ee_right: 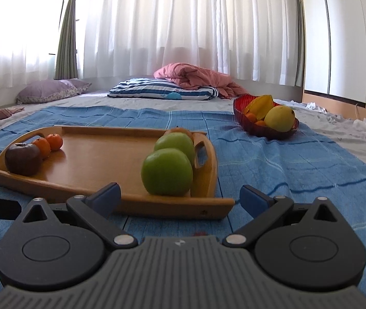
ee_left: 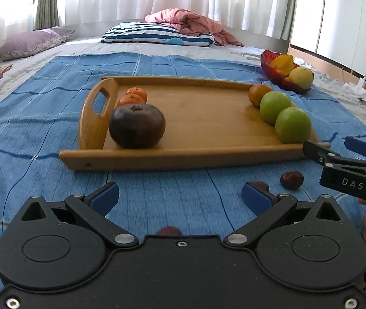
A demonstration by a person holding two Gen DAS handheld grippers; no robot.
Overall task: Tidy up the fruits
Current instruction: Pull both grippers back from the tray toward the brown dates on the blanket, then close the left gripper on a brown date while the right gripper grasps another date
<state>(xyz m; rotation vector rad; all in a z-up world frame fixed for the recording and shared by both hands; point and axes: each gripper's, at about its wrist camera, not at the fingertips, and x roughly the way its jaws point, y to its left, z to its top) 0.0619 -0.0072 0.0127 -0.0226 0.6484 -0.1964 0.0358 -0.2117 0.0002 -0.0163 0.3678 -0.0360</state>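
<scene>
Low over the blue cloth (ee_left: 157,200), my left gripper (ee_left: 180,193) and right gripper (ee_right: 180,195) gape wide, empty, level, pointing at the wooden tray (ee_right: 100,159) of green apples (ee_right: 167,171); beyond sits the red fruit bowl (ee_right: 239,110).

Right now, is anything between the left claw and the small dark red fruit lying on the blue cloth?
Nothing visible blocks it: the small dark red fruit lies on open blue cloth, just right of the open left claw.
</scene>
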